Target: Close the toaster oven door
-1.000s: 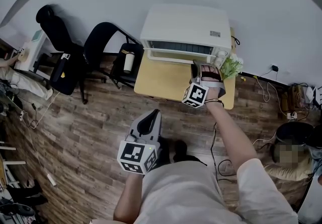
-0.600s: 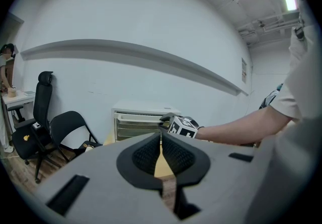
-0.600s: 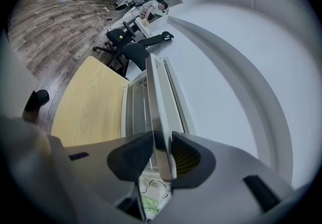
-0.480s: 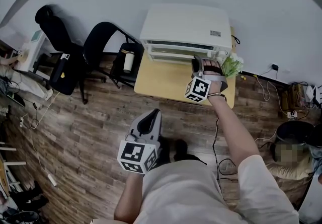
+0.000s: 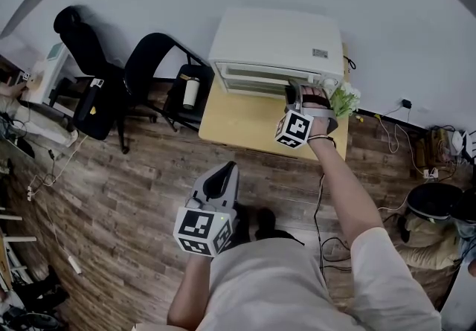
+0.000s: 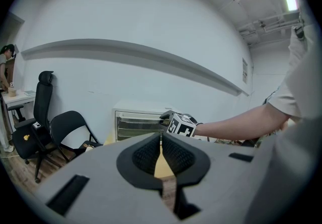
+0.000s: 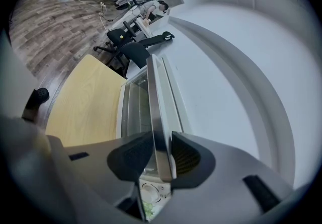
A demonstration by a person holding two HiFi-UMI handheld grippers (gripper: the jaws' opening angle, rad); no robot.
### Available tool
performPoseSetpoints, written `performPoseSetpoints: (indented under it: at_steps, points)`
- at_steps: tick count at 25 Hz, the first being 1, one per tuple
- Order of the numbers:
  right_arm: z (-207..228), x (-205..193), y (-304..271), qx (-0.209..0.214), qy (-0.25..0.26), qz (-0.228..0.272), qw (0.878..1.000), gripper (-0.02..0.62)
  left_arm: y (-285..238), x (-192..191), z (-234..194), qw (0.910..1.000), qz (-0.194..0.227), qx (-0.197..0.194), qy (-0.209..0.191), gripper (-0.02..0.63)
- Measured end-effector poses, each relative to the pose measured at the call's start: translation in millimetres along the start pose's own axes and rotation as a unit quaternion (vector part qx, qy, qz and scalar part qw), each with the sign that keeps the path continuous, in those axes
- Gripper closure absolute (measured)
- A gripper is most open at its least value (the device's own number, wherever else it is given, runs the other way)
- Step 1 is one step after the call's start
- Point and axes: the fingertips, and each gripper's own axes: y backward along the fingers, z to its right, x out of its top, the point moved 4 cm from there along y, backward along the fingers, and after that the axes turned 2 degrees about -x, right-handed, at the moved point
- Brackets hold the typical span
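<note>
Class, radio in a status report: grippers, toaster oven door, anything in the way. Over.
Right gripper shut on door handle. Left gripper shut, empty, held low, away from table. Toaster oven door nearly upright. Nothing seen blocking it.

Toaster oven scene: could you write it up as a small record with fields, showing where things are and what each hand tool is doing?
Oven: white toaster oven on a light wooden table, against the wall
Door: near upright; fully shut or not, unclear
Right tool: closed on the door handle
Left tool: shut, empty, held back from the table
Nearby: green plant beside the oven; black chairs off to one side
</note>
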Motion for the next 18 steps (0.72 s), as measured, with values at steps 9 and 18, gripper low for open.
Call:
performPoseSetpoints:
  at_steps: [9,18]
  points:
    - [3.6,0.1,-3.7,0.0,0.009,-0.003,1.0,0.486,-0.5,0.0,-1.3,1.0,0.001,0.001,0.001,0.592]
    - [4.3,-0.3,-4.8,0.005,0.018,-0.011,1.0,0.486,0.3,1.1,-0.9,1.0,0.001,0.001,0.0,0.592]
